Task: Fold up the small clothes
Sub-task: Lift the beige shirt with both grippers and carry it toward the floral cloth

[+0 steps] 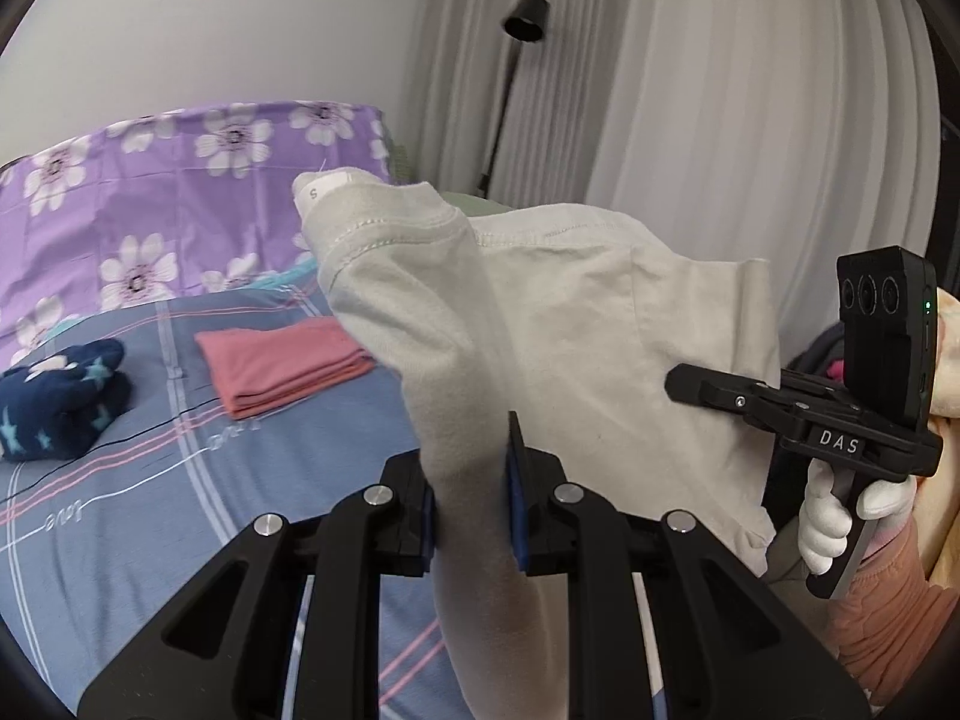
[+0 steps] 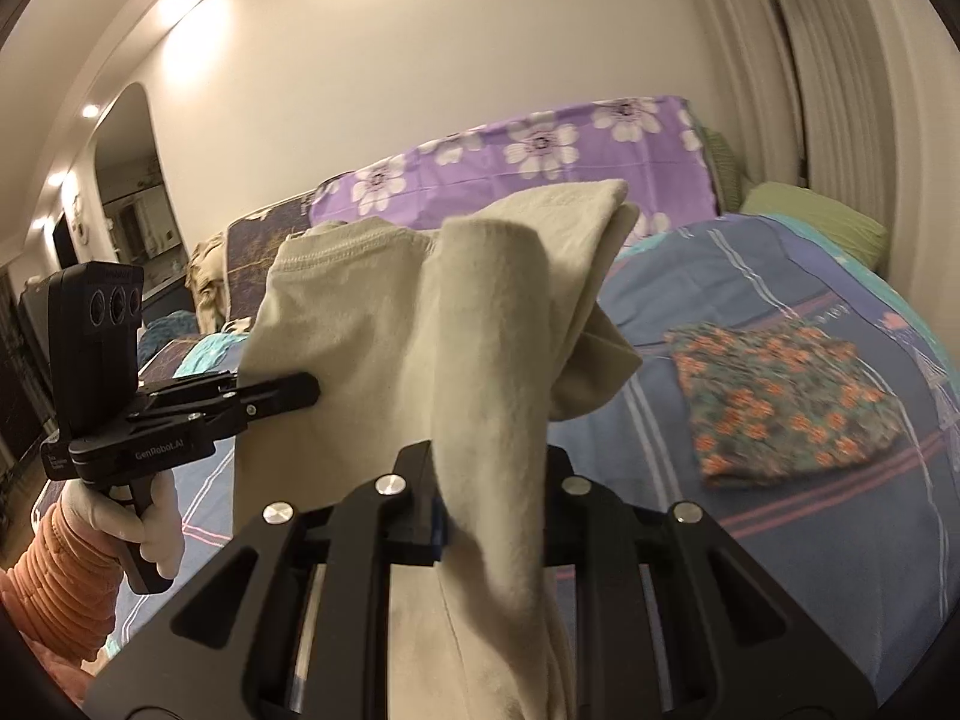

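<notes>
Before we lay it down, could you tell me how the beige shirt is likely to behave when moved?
Probably floppy: the shirt sags and folds between the left gripper and the right gripper. It looks light and thin. Its loose collar end may flop over, so it likely needs both grips.

Your left hand-held gripper (image 1: 471,504) has its jaws pinched down on the beige t-shirt (image 1: 570,324), held up off the bed and tipped a bit downward. Your right hand-held gripper (image 2: 492,504) is clamped on the same shirt too. You've got white gloves on both hands (image 1: 840,516), wrapped round the pistol grips, with puffy orange sleeves (image 2: 54,576) at the wrists.
</notes>
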A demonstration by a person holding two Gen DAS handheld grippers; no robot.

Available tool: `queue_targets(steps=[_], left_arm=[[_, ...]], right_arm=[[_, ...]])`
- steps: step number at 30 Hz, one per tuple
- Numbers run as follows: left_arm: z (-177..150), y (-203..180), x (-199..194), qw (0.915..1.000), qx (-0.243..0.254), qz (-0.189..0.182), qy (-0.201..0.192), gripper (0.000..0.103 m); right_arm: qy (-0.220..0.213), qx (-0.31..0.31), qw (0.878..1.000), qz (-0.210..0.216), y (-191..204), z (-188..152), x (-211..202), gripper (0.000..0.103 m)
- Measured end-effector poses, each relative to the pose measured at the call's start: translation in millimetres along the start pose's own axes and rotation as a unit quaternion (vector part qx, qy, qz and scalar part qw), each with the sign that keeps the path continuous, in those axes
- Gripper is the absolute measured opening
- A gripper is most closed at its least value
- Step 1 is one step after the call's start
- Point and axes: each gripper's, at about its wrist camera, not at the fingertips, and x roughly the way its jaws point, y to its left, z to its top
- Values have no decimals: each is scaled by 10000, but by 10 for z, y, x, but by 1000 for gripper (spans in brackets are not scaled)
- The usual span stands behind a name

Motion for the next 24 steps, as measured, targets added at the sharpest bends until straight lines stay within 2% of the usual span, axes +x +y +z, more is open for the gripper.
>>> queue_targets(steps=[5, 10, 17, 20, 24], left_arm=[[158, -293, 243, 9995, 215, -224, 31, 19], [436, -554, 542, 9984, 365, -432, 68, 19], [1112, -807, 1015, 9967, 455, -667, 97, 19], [1380, -955, 1245, 9961, 605, -631, 76, 19], [1593, -1112, 1552, 9953, 807, -529, 117, 19]], right_arm=[[-106, 167, 9994, -295, -300, 31, -191, 17], [-246, 269, 9972, -646, -612, 214, -302, 17], [-598, 414, 9858, -1516, -1123, 724, -319, 17], [-722, 480, 9782, -1886, -1347, 976, -273, 17], [-782, 648, 9707, -2176, -1626, 1185, -197, 17]])
